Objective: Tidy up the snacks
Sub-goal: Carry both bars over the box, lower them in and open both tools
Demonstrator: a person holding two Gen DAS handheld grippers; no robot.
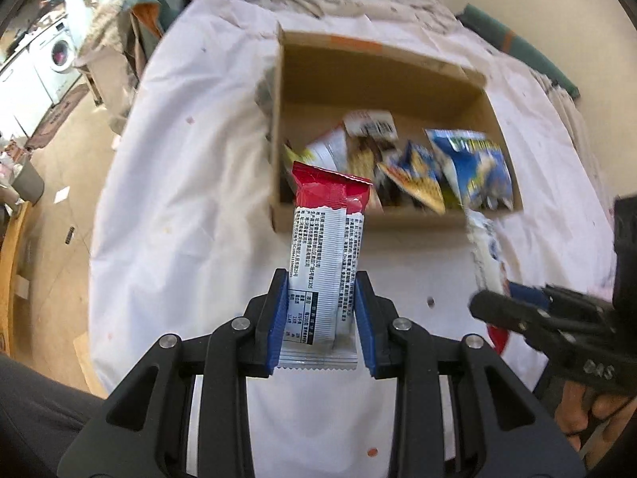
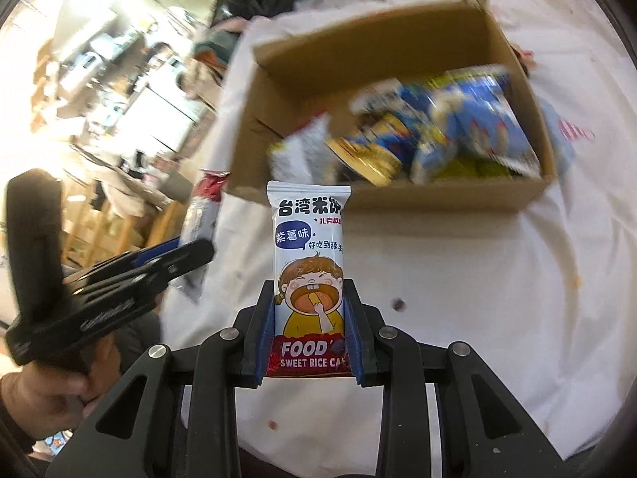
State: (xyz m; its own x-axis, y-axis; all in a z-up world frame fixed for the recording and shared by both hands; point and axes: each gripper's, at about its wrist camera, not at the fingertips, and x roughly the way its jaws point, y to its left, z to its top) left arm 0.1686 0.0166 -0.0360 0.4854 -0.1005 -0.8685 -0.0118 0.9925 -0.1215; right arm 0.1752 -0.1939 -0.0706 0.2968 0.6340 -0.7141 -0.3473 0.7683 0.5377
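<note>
Red-topped and printed side up, the snack bar (image 1: 324, 255) sits clamped between your left gripper (image 1: 321, 314) fingers, its far end reaching over the near wall of the cardboard box (image 1: 374, 63) ahead. Your right gripper (image 2: 309, 330) is closed on the rice cake packet (image 2: 309, 279), upright between its fingers, with the box of blue snack bags (image 2: 469, 127) just beyond the fingertips.

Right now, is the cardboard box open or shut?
Open: the cardboard box has no lid over it, and snack packets show inside.
</note>
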